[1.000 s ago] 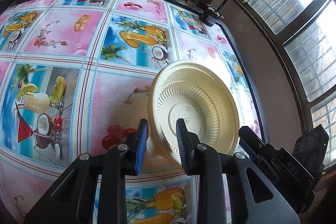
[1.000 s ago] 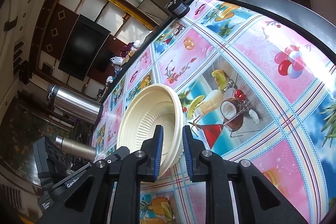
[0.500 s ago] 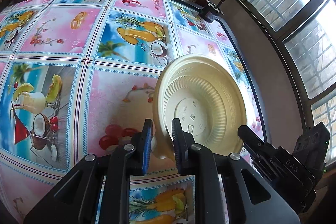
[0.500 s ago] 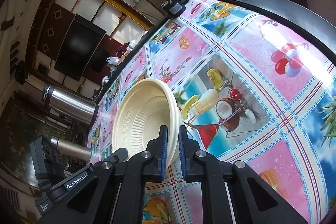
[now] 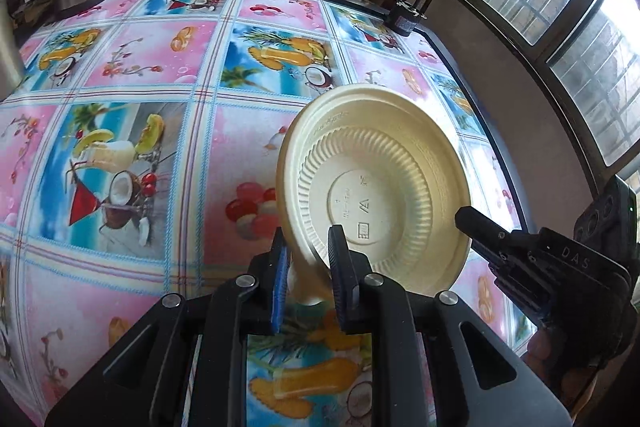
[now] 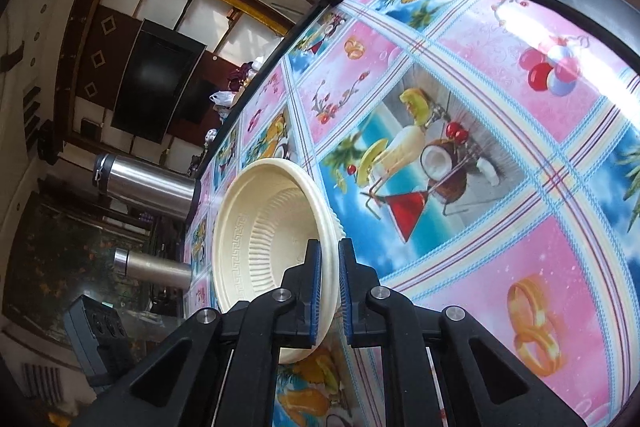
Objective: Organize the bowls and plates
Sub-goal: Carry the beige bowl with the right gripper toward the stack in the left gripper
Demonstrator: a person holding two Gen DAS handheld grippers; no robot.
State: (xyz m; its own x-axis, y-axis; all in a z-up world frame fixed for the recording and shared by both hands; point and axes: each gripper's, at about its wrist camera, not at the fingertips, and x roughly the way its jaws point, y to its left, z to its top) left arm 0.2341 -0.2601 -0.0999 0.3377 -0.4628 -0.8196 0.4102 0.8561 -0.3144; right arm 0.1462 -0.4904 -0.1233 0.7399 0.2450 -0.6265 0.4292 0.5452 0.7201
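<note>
While both views were trained on it, a cream-coloured disposable bowl [image 5: 380, 187] was held on edge above the worktop [image 5: 160, 75], tipped nearly upright. Its underside was turned to the left wrist camera: a flat round base with moulded marks, a band of fine radial ribs around it and a broad plain rim. From the right wrist view its hollow inside [image 6: 272, 239] was seen, ribbed on the wall, with a key pattern pressed into the rim. Nothing could be made out inside the bowl.

The left gripper [image 5: 306, 267] was clamped on the bowl's lower rim, one blue pad on each face. The right gripper [image 6: 328, 283] was clamped on the rim as well, its pads pressed against the thin edge from both sides. The right gripper's black body [image 5: 552, 267] was seen just beside the bowl in the left view.

The worktop was covered by a glossy cloth printed with pink and blue squares of fruit and drinks. Two steel flasks [image 6: 148, 183] were stood at its far side, well apart from the bowl.
</note>
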